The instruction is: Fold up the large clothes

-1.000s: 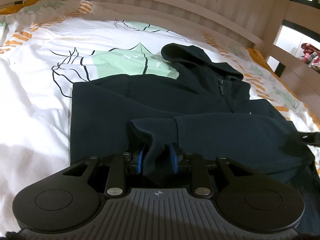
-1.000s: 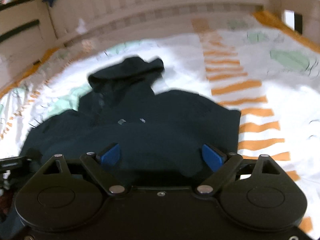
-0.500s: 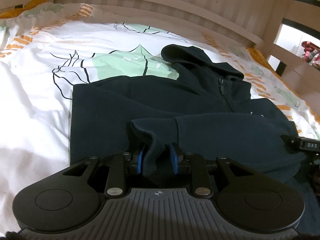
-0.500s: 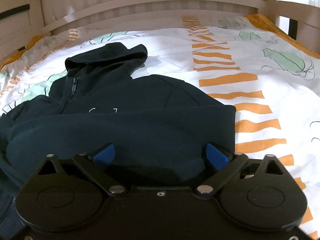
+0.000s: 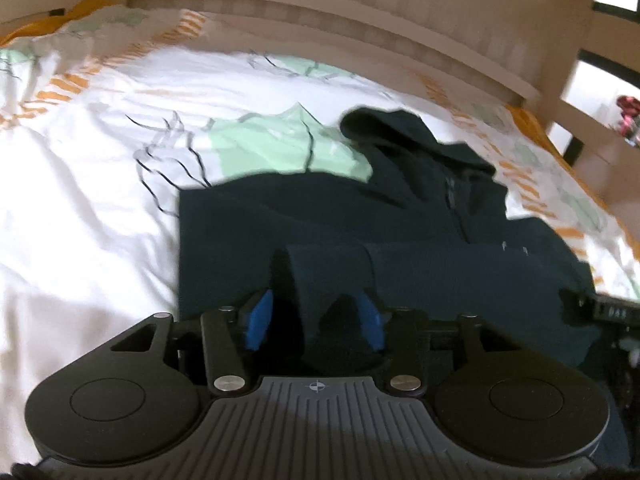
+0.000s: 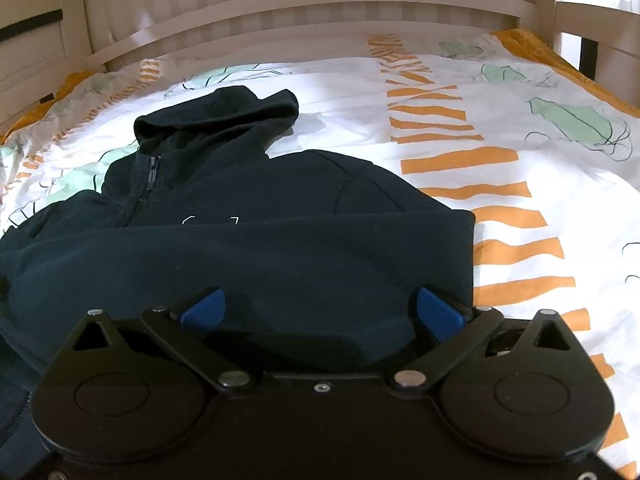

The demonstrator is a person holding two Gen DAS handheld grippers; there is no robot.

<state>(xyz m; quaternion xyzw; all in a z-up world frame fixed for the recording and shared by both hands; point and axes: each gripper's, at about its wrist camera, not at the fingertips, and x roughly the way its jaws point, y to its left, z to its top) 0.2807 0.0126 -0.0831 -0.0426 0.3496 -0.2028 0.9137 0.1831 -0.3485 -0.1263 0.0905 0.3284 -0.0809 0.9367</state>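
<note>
A dark navy zip hoodie (image 5: 320,216) lies flat on the bed, hood toward the headboard, with one sleeve (image 5: 440,272) folded across its front. My left gripper (image 5: 314,320) is open, its blue pads on either side of the sleeve cuff (image 5: 320,280) and no longer pinching it. In the right wrist view the hoodie (image 6: 280,240) fills the middle, zipper at left. My right gripper (image 6: 320,312) is wide open and empty, low over the hoodie's right side near its edge. The right gripper's tip shows in the left wrist view (image 5: 608,312).
The bed has a white duvet (image 6: 520,128) with orange stripes and green prints. A wooden slatted headboard (image 6: 320,20) runs along the far side. A wooden side rail (image 5: 580,120) stands at the right.
My left gripper has opened and let go of the sleeve cuff, and its view has shifted with blur. My right gripper has stayed wide open and settled over the hoodie's right side.
</note>
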